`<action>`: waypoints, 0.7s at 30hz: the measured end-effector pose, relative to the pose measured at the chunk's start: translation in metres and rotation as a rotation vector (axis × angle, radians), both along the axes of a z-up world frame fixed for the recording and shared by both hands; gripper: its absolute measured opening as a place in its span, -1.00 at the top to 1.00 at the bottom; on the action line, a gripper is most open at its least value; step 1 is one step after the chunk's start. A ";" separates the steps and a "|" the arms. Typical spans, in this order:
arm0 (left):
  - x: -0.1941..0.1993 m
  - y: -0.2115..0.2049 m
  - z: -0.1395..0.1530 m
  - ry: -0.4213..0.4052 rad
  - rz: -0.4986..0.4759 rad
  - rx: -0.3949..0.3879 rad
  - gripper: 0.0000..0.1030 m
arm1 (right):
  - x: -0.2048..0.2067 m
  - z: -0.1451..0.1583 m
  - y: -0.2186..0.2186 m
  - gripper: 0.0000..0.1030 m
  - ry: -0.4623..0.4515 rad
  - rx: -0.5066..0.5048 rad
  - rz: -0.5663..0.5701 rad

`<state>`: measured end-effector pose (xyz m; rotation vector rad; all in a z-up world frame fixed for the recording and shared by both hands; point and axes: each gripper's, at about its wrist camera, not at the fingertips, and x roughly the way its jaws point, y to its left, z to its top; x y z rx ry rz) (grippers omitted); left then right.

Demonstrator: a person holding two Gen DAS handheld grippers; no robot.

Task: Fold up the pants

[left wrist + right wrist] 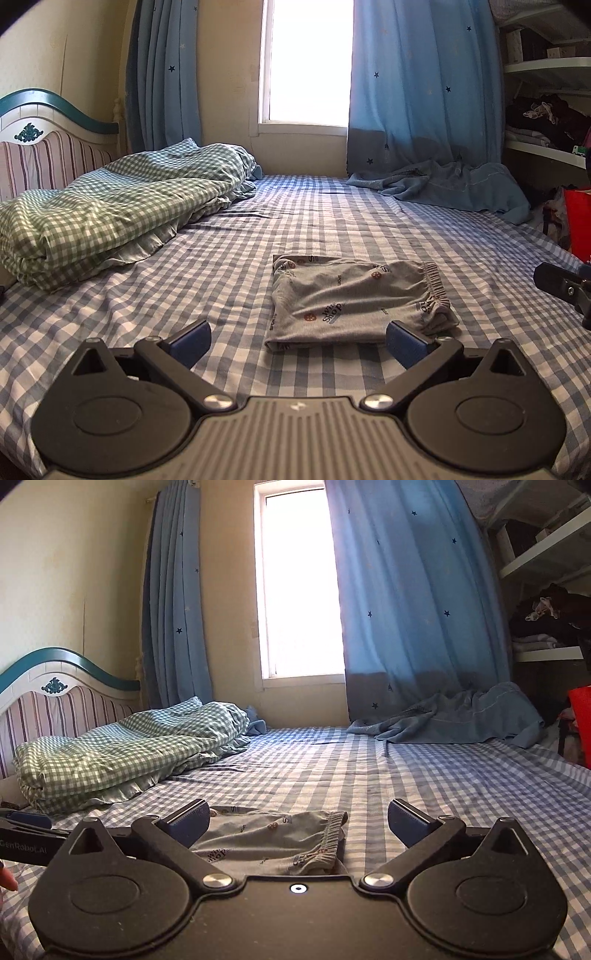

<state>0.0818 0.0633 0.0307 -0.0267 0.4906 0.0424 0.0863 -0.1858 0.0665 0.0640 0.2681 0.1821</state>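
Both grippers, left gripper (297, 341) and right gripper (299, 821), stand spread wide, grasping nothing. Just beyond their fingertips the folded grey pants (354, 299) lie flat on the blue checked bedsheet (221, 266), well apart from the green checked quilt (118, 206).

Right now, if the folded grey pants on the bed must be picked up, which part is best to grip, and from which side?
Probably grip the folded grey pants at the gathered elastic waistband, coming in low from the right: there the stacked layers end thick and raised, so one pinch likely holds them all together.
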 end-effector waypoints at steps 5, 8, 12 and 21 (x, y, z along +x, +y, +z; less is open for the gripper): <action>-0.020 -0.004 -0.013 -0.002 0.021 -0.007 -0.99 | -0.027 -0.014 0.000 -0.99 0.006 -0.035 -0.020; -0.030 -0.006 -0.019 -0.011 0.029 -0.009 -0.99 | -0.036 -0.021 0.001 -0.99 0.029 -0.053 -0.047; -0.040 -0.011 -0.030 -0.021 0.044 0.001 -0.99 | -0.047 -0.032 0.004 -0.99 0.068 -0.050 -0.091; -0.054 -0.010 -0.066 0.048 0.039 -0.045 -0.99 | -0.060 -0.061 0.013 -0.99 0.146 -0.037 -0.099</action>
